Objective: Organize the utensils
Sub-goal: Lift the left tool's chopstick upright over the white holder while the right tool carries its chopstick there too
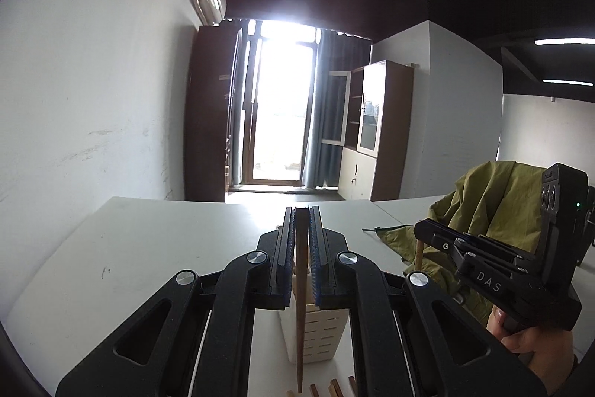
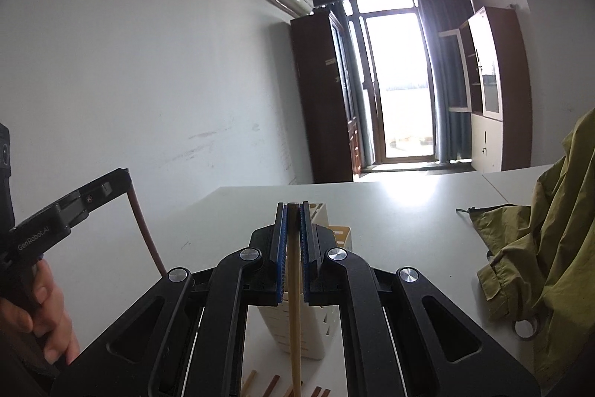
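My left gripper (image 1: 302, 211) is shut on a dark brown wooden chopstick (image 1: 299, 304) that hangs down in front of a white slotted utensil holder (image 1: 316, 333) on the table. My right gripper (image 2: 292, 205) is shut on a lighter wooden chopstick (image 2: 294, 315) held above the same holder (image 2: 297, 330). Several more chopsticks lie on the table at the bottom edge (image 1: 334, 389) (image 2: 271, 386). The right gripper also shows in the left wrist view (image 1: 420, 229), the left one in the right wrist view (image 2: 124, 173).
A white table (image 1: 148, 248) runs to the wall on the left. An olive green jacket (image 2: 539, 248) lies on the table to the right. A bright glass door and cabinets stand behind.
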`<state>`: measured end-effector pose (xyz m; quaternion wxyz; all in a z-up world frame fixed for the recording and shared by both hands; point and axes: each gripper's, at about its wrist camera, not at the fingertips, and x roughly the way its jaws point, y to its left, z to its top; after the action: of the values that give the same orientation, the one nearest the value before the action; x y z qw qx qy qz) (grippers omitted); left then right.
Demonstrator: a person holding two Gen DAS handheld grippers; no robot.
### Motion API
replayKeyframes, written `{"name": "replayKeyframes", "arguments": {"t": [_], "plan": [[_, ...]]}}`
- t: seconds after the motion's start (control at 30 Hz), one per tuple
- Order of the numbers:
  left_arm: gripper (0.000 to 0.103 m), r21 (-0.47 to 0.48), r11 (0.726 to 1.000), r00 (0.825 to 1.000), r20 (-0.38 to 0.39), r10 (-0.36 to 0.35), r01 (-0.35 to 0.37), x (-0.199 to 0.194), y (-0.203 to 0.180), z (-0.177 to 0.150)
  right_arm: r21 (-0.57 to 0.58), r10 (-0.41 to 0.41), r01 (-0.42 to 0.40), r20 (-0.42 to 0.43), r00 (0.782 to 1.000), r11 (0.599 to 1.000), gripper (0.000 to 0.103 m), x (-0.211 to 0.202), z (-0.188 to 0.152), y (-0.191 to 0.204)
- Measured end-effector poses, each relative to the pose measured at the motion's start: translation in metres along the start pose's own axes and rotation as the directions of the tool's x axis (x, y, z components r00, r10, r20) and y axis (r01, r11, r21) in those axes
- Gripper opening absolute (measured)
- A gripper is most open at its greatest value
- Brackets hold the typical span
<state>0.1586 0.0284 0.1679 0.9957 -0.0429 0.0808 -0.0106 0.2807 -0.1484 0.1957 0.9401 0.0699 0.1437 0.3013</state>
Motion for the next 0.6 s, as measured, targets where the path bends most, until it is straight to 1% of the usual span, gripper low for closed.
{"name": "replayKeyframes", "arguments": {"t": [0.1,0.17,0.23,0.33,0.4,0.47,0.6], "plan": [[0.007,-0.006,1.0,0.997,0.079,0.007,-0.007,-0.008,-0.004,0.007,0.016,0.031,-0.032,0.066,0.997,0.999,0.007,-0.005,0.007,-0.004],[0.007,-0.015,1.0,0.99,0.138,0.009,-0.007,-0.015,-0.006,0.012,0.014,0.05,-0.052,0.127,0.991,0.999,0.007,-0.012,0.011,-0.005],[0.007,-0.014,1.0,0.978,0.208,0.019,-0.017,-0.023,-0.009,0.015,0.012,0.07,-0.074,0.188,0.98,0.997,0.007,-0.019,0.015,-0.005],[0.007,-0.014,0.999,0.954,0.298,0.033,-0.03,-0.029,-0.014,0.018,0.003,0.087,-0.092,0.285,0.955,0.996,0.007,-0.027,0.02,-0.006],[0.007,-0.026,0.999,0.943,0.331,0.038,-0.031,-0.03,-0.014,0.02,-0.004,0.097,-0.102,0.352,0.931,0.995,0.007,-0.033,0.022,-0.007],[0.007,-0.032,0.999,0.935,0.353,0.038,-0.028,-0.029,-0.015,0.022,-0.005,0.11,-0.117,0.395,0.912,0.993,0.007,-0.035,0.025,-0.01],[0.007,-0.041,0.999,0.925,0.379,0.029,-0.015,-0.021,-0.018,0.024,0.009,0.116,-0.134,0.449,0.886,0.991,0.007,-0.031,0.028,-0.018]]}}
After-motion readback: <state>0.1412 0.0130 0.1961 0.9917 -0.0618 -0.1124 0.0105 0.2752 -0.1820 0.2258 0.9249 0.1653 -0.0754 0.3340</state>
